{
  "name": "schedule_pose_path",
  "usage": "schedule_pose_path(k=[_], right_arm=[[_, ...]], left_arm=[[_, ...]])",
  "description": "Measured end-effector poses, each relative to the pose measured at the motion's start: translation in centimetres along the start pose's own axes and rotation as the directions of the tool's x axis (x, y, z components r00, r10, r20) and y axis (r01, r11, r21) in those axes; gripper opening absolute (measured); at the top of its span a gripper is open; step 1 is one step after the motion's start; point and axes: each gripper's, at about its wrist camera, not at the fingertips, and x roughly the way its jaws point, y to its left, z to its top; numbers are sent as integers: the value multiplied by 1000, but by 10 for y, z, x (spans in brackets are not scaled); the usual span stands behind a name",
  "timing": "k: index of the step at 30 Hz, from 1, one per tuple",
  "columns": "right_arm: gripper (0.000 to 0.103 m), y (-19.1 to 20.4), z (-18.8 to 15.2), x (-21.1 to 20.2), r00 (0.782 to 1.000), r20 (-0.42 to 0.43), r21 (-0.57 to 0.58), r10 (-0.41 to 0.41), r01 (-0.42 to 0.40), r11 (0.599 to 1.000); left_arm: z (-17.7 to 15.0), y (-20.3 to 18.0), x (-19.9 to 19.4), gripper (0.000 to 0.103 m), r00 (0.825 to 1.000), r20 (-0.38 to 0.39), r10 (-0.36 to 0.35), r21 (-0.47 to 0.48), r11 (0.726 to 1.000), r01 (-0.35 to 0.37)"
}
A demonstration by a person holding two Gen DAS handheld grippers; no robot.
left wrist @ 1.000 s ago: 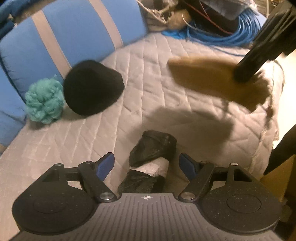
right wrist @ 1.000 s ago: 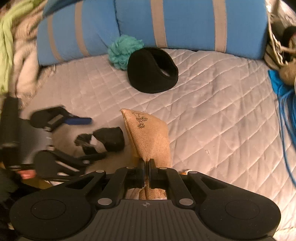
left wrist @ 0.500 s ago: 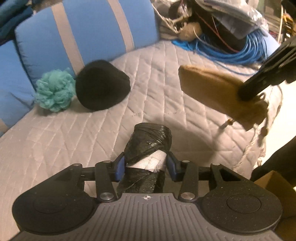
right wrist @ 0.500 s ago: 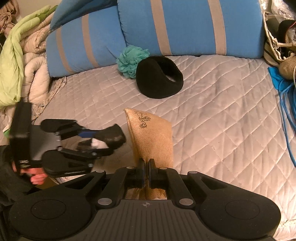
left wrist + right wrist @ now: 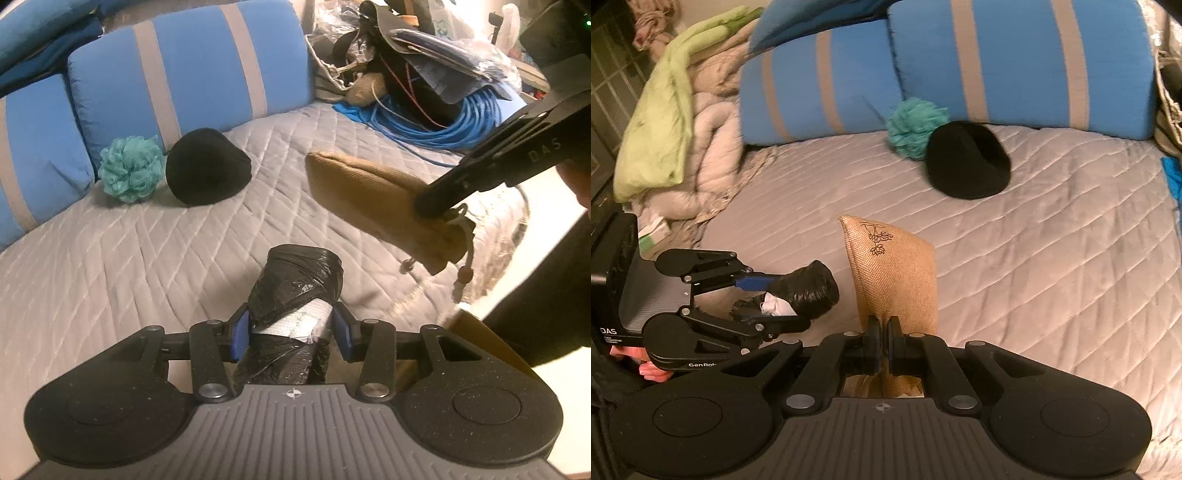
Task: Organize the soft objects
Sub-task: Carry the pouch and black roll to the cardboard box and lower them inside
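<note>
In the left wrist view, the left gripper [image 5: 290, 330] has its blue pads pressed on both sides of a black plastic-wrapped roll [image 5: 295, 295] with a white band, held above the grey quilted cover [image 5: 147, 258]; the burlap pouch [image 5: 376, 206] hangs at the right, and a teal pouf [image 5: 131, 173] and black hat [image 5: 207, 166] lie far left by the blue cushions [image 5: 184, 70]. In the right wrist view, the right gripper [image 5: 884, 349] is pinched tight on the pouch's neck, the roll at near left.
</note>
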Motion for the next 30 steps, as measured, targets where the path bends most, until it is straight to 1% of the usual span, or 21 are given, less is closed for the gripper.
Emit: schedule_pose_path(k=[6, 9, 12, 15, 18, 22, 25, 30], right_arm=[[6, 19, -21, -9, 999, -33, -17, 20, -20, 1000], [6, 29, -30, -10, 998, -53, -21, 30, -31, 999], [6, 38, -39, -11, 997, -75, -21, 26, -28, 999], [6, 46, -50, -12, 995, -95, -7, 5, -6, 1000], [6, 51, -62, -14, 994, -112, 28, -16, 19, 999], [6, 60, -81, -11, 987, -152, 59, -54, 64, 996], [6, 65, -93, -8, 981, -176, 98, -86, 105, 990], [7, 70, -108, -9, 972, -184, 162, -146, 177, 971]], left_arm=[[-17, -13, -19, 45, 1000, -11, -17, -10, 1000, 17], [-25, -19, -24, 45, 999, -29, -18, -11, 1000, 18], [-31, -23, -27, 45, 998, -57, -11, -16, 1000, 10], [-38, -27, -29, 45, 996, -93, 19, -29, 999, -22], [-45, -27, -30, 45, 990, -139, 34, -84, 995, -46], [-53, -25, -32, 45, 981, -190, 35, -180, 981, -70], [-59, -21, -33, 45, 973, -227, 28, -264, 960, -89], [-68, -12, -35, 45, 962, -273, 30, -376, 917, -135]])
